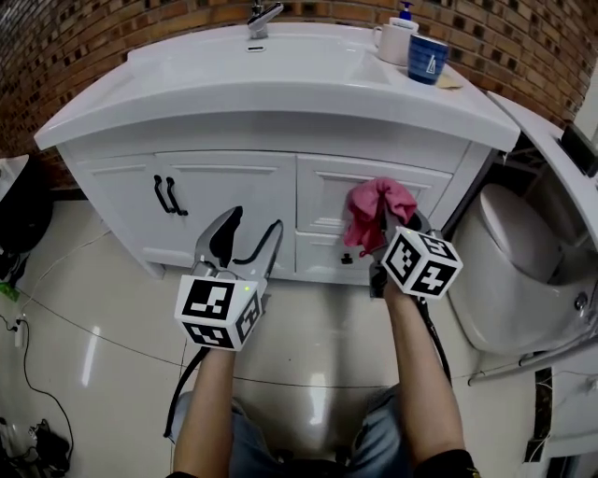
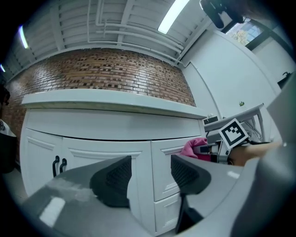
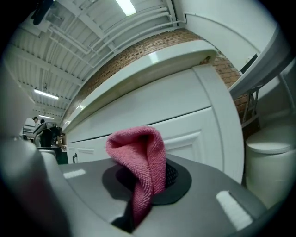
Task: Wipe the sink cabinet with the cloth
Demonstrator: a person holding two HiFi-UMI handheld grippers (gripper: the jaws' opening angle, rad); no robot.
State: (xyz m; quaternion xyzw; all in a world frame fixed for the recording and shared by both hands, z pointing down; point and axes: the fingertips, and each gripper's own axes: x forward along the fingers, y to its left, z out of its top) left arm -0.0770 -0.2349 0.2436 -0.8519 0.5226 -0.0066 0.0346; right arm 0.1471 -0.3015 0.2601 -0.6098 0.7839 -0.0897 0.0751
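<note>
A pink cloth is bunched in my right gripper, which is shut on it in front of the upper right drawer of the white sink cabinet. In the right gripper view the cloth folds over between the jaws, a little short of the drawer front. My left gripper is open and holds nothing, lower and to the left, before the cabinet's middle. Its view shows its two dark pads apart, the cabinet doors behind, and the pink cloth at the right.
The cabinet's left doors carry two black handles. A faucet, a white soap bottle and a blue cup stand on the basin top. A white toilet is close on the right. A cable runs across the tiled floor.
</note>
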